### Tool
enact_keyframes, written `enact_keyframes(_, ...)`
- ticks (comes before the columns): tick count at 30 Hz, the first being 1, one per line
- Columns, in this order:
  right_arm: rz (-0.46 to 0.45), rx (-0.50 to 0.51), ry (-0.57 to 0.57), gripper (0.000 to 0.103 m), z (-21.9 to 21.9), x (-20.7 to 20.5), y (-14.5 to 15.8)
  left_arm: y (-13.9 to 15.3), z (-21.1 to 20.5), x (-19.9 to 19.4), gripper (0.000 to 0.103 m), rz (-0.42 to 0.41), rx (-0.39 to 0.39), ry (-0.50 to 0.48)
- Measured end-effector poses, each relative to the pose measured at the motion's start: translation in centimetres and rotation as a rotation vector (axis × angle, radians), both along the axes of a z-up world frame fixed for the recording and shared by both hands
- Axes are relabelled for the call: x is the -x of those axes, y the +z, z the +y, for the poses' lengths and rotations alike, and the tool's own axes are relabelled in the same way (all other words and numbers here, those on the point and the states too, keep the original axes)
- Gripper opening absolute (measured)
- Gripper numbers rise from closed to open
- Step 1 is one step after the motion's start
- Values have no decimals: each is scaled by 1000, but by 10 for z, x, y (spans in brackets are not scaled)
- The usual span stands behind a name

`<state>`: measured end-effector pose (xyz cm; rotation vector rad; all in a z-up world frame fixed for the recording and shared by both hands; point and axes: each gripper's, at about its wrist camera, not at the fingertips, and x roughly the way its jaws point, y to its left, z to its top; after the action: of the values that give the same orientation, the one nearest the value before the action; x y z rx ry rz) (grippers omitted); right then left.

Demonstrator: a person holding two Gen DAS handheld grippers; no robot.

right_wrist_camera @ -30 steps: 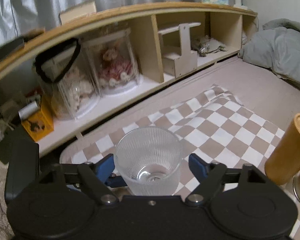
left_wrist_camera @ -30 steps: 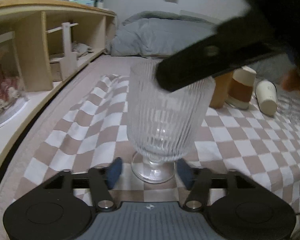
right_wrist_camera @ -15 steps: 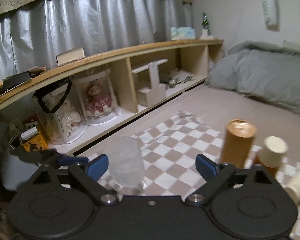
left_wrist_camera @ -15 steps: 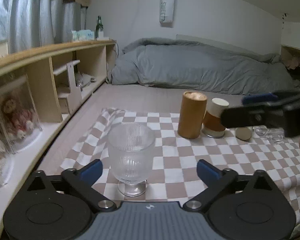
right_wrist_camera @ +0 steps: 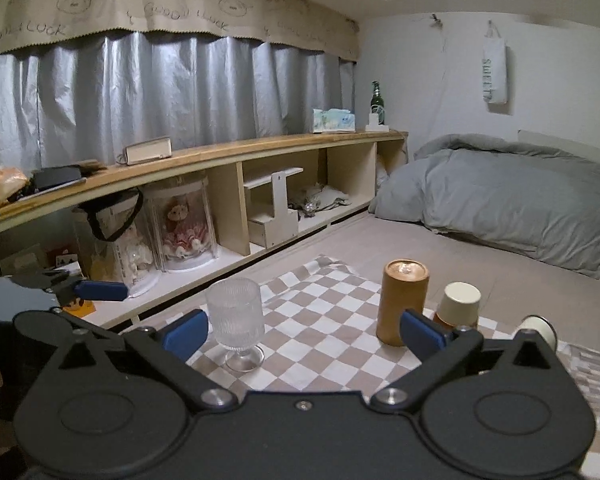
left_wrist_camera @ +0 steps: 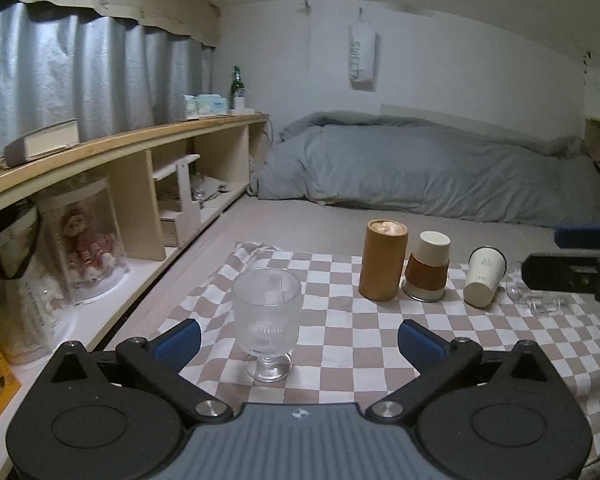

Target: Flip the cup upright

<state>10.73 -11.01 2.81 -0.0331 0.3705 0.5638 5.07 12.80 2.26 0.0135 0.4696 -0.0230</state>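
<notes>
The goblet [left_wrist_camera: 266, 320] was seen standing upright on its foot on the checked cloth [left_wrist_camera: 340, 344], mouth up, long axis vertical. In the left wrist view it sat straight ahead of the left gripper [left_wrist_camera: 298, 340], slightly left of the centre line and a little beyond the blue pads [left_wrist_camera: 178, 339], touched by neither. In the right wrist view it was placed ahead and to the left of the right gripper [right_wrist_camera: 302, 330], just past the left pad [right_wrist_camera: 185, 333]; whether that pad overlapped it only in the picture or was close to it could not be told, but no contact was shown. The left gripper was judged the nearer and better lined up.

Both grippers were held wide apart and nothing was carried in either. The left gripper's fingertip [right_wrist_camera: 100, 290] was also caught at the left edge of the right view, and the right gripper's finger [left_wrist_camera: 572, 276] at the right edge of the left view, well apart from the goblet.

The goblet's flip was judged done. Other cups were noted further right: a brown cylinder [left_wrist_camera: 382, 265] upright, a sleeved cup [left_wrist_camera: 428, 266] mouth down beside it, a white cup [left_wrist_camera: 483, 282] lying tilted on its side, and clear glass [left_wrist_camera: 540, 300] too faint to be read. If another cup was meant, the right gripper was judged closer to those.
</notes>
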Motion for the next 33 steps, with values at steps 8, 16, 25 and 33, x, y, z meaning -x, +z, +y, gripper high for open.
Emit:
enact_keyframes(8,-49,18,-48,103,-19,27,-5,8,-9,30,103,-58,-12,15)
enact_keyframes(16,-41,-14,-86,103,-32,33,-21,10,-13,46,103,-125,-17,60)
enact_keyframes(25,-32,4,-89,103,-32,28,-29,4,-11,49,103,-100,-7,84)
enact_keyframes(33,-34,6,-88,103,-31,29,-31,2,-11,50,103,-92,-15,84)
